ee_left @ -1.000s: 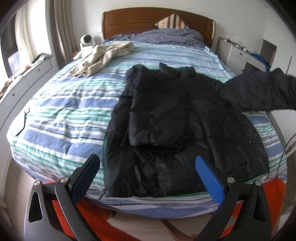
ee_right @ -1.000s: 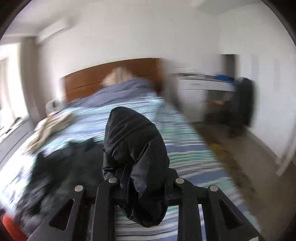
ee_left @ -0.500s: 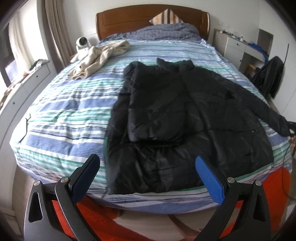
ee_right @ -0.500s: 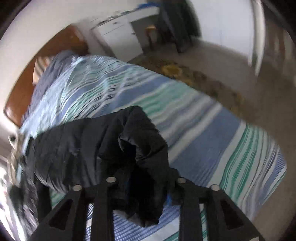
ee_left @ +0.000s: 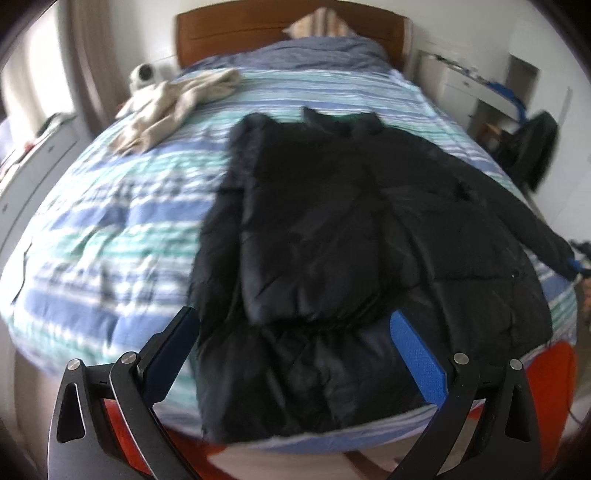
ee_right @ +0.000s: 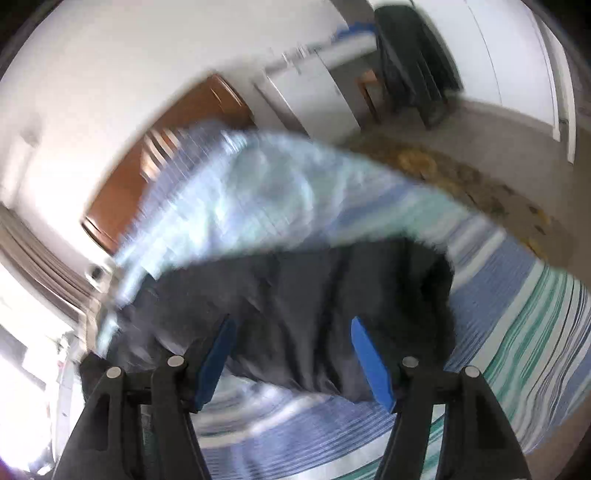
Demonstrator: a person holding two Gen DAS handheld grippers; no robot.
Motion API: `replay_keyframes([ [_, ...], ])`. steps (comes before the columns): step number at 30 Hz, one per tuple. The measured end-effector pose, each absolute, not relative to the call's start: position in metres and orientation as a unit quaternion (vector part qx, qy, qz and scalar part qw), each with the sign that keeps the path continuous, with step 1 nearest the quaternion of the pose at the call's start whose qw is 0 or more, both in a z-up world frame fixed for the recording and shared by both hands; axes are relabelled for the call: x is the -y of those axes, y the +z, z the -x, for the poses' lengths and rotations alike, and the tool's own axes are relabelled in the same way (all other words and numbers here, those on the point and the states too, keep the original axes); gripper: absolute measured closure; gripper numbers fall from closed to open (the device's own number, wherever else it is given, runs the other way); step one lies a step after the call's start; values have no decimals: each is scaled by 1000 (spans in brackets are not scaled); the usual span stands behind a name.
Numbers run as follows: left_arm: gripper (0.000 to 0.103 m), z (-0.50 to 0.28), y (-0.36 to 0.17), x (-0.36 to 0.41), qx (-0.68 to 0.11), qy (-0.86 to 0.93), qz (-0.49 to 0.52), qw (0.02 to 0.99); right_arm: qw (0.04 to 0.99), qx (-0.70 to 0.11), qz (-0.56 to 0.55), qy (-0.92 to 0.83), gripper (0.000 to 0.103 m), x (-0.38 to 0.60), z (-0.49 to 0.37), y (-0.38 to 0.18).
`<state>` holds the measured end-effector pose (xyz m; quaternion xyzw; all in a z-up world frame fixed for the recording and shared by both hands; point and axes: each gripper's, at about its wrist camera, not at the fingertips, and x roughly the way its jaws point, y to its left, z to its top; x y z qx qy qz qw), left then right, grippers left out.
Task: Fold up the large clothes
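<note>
Striped in blue, green and white, the bed fills both of my wrist views, with an orange-red rug showing under its foot edge. Nearest to me in the left view, my left gripper hovers over the foot edge with its jaws spread wide and nothing between the blue pads; the hem of the black jacket lies just beyond them. That jacket is spread flat on the right half of the bed, hem at the foot edge and collar toward the headboard. Its left sleeve is folded in over the body, while the right sleeve stretches out to the bed's right edge.

In the blurred right view, my right gripper sits above that sleeve's cuff near the right edge. Its jaws have just been opening and now stand apart; the dark cloth lies under and beyond them, with no pad pressing on it.

Farther up the bed, a beige garment lies crumpled near the far left corner, well apart from the jacket. A grey-blue duvet and a striped pillow rest against the headboard.
</note>
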<state>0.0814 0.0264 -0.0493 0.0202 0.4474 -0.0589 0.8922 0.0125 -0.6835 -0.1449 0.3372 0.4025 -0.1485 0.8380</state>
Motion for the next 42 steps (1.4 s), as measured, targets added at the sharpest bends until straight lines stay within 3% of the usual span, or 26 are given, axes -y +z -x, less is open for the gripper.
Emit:
replay_keyframes([
  [1, 0, -85, -49, -24, -445, -68, -31, 892, 826, -414, -343, -169, 47, 686, -11, -157],
  [3, 0, -89, -47, -18, -440, -80, -55, 892, 828, -388, -348, -206, 53, 682, 1, -156],
  [7, 0, -95, -56, -6, -445, -116, -104, 882, 858, -366, -269, -239, 45, 643, 18, -119],
  [11, 1, -107, -84, 5, -467, -64, -183, 863, 887, -344, -245, -185, 43, 596, 47, -94],
  [16, 1, -115, -97, -77, -524, -52, 115, 843, 902, -341, -217, -154, 43, 541, 64, -98],
  [18, 1, -117, -106, -87, -528, -54, 160, 832, 902, -342, -215, -150, 43, 525, 70, -98],
  [21, 2, -129, -120, -71, -535, -66, 143, 830, 899, -352, -229, -127, 43, 507, 65, -105],
  [22, 15, -133, -124, -64, -539, -63, 134, 829, 898, -354, -229, -124, 43, 504, 64, -107],
  [23, 36, -136, -126, -56, -537, -59, 122, 833, 898, -356, -228, -119, 43, 497, 60, -109],
  [24, 76, -138, -126, -52, -543, -51, 110, 831, 899, -357, -227, -116, 43, 493, 59, -108],
  [25, 86, -138, -121, -52, -544, -41, 105, 831, 900, -356, -224, -113, 43, 489, 61, -106],
  [29, 89, -123, -68, -85, -502, -29, 109, 857, 910, -347, -194, -117, 43, 476, 77, -94],
  [34, 89, -111, 2, -195, -448, 86, 56, 888, 914, -335, -184, -133, 43, 473, 89, -82],
  [38, 89, -123, 8, -280, -442, 198, 8, 875, 917, -329, -188, -126, 43, 466, 86, -74],
  [42, 89, -141, -27, -339, -469, 282, -39, 836, 922, -334, -170, -100, 43, 446, 76, -67],
])
